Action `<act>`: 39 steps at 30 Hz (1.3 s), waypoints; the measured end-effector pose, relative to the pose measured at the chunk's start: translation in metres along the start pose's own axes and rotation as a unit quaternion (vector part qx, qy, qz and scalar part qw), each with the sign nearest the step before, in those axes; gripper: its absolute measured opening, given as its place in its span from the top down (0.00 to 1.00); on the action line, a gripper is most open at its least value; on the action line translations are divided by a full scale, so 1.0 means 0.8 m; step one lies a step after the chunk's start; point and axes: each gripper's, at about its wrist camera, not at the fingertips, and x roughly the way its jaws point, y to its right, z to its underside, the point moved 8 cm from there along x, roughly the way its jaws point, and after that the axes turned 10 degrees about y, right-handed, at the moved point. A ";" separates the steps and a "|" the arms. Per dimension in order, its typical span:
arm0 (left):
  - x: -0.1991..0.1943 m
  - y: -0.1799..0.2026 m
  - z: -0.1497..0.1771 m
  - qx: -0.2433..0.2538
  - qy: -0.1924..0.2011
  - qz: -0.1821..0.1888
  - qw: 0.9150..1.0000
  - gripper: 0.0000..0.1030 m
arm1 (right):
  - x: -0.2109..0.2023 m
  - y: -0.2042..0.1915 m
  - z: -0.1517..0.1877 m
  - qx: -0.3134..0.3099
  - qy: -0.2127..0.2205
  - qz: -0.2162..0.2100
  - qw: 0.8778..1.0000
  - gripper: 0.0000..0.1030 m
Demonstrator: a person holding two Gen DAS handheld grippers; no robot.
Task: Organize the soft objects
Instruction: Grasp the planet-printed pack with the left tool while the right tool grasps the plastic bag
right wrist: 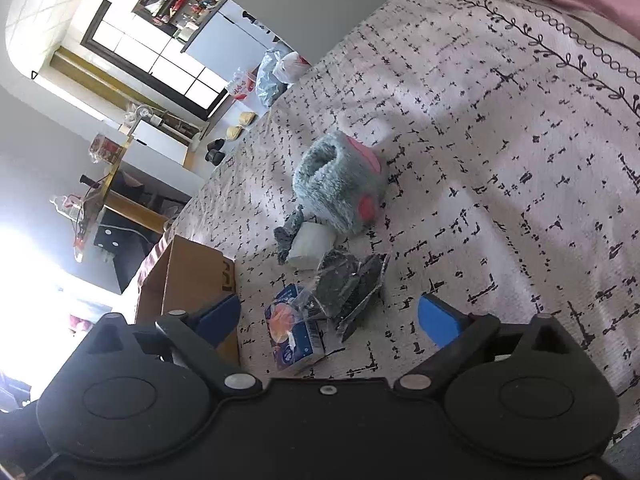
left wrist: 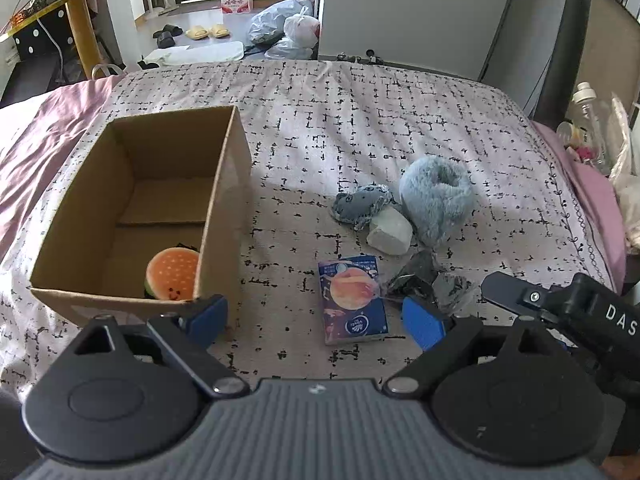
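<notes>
A cardboard box (left wrist: 224,184) stands open on the bed, with a plush burger (left wrist: 173,274) in its near corner. To its right lie a blue tissue pack (left wrist: 354,300), a dark item in clear wrap (left wrist: 424,280), a white soft block (left wrist: 390,234), a small grey plush (left wrist: 360,202) and a fluffy blue slipper (left wrist: 436,196). My left gripper (left wrist: 316,322) is open above the bed, the tissue pack between its fingers but untouched. My right gripper (right wrist: 328,320) is open over the tissue pack (right wrist: 294,334) and wrapped item (right wrist: 352,284), gripping nothing. The slipper (right wrist: 340,184) lies beyond.
The patterned bedspread (left wrist: 360,120) covers the bed, with a pink sheet (left wrist: 40,140) at the left edge. Bottles and bags (left wrist: 592,128) stand at the right bedside. On the floor past the bed are plastic bags (left wrist: 288,28) and slippers (left wrist: 208,32).
</notes>
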 end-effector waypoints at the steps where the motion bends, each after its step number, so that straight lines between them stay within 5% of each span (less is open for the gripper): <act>1: 0.004 0.002 0.001 -0.001 -0.002 0.001 1.000 0.11 | 0.002 0.002 0.000 0.004 -0.002 -0.001 1.000 0.10; 31: 0.116 0.014 0.051 -0.010 -0.091 0.009 0.996 0.12 | 0.081 0.020 0.010 0.046 -0.048 -0.006 0.998 0.16; 34: 0.118 0.015 0.052 -0.008 -0.088 0.010 0.996 0.13 | 0.083 0.018 0.012 0.037 -0.048 -0.005 0.998 0.29; 35: 0.118 0.015 0.052 -0.008 -0.087 0.008 0.996 0.15 | 0.085 0.018 0.012 0.034 -0.049 -0.003 0.998 0.41; 37: 0.116 0.014 0.051 -0.010 -0.079 0.008 0.997 0.23 | 0.085 0.022 0.013 0.033 -0.050 0.004 0.998 0.51; 39: 0.112 0.013 0.049 -0.011 -0.071 0.008 0.997 0.41 | 0.084 0.025 0.012 0.039 -0.050 0.005 0.998 0.57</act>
